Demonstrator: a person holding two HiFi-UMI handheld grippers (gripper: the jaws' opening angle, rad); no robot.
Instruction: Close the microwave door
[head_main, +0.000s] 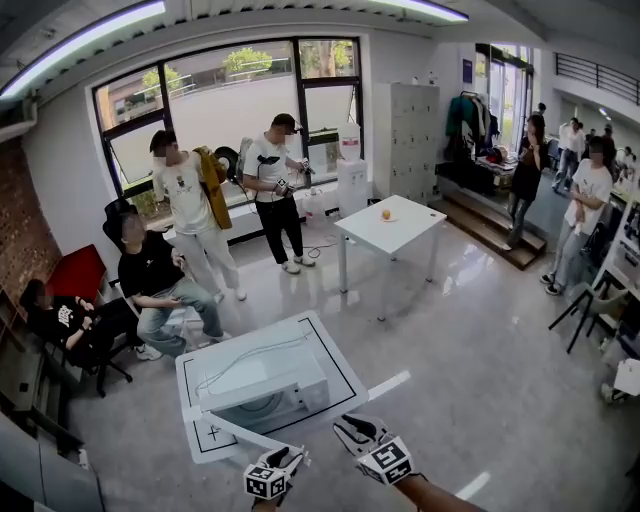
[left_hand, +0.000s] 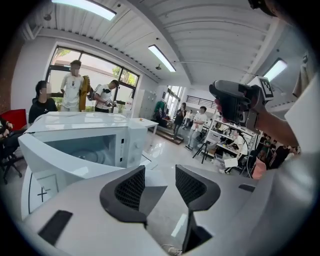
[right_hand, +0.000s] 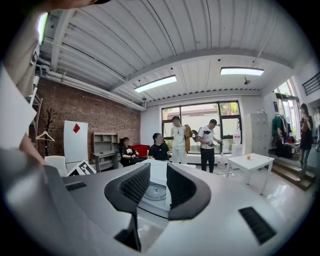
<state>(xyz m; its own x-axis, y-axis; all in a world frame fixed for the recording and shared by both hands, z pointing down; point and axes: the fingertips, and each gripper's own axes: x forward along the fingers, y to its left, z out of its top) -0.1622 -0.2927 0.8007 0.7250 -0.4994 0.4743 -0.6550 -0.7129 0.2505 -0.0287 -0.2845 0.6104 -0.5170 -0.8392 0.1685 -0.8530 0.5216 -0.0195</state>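
Ahead of left claw (head_main: 290, 460), door (head_main: 232, 428) stood open; it and right claw (head_main: 350, 430) gaped narrowly, empty. Approach step, seemingly; next, push door shut.

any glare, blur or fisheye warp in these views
Head view: fisheye bends the ceiling light, sheen on the glossy floor; left gripper view: black corners, microwave sharp; right gripper view: black corners, ceiling bowed.
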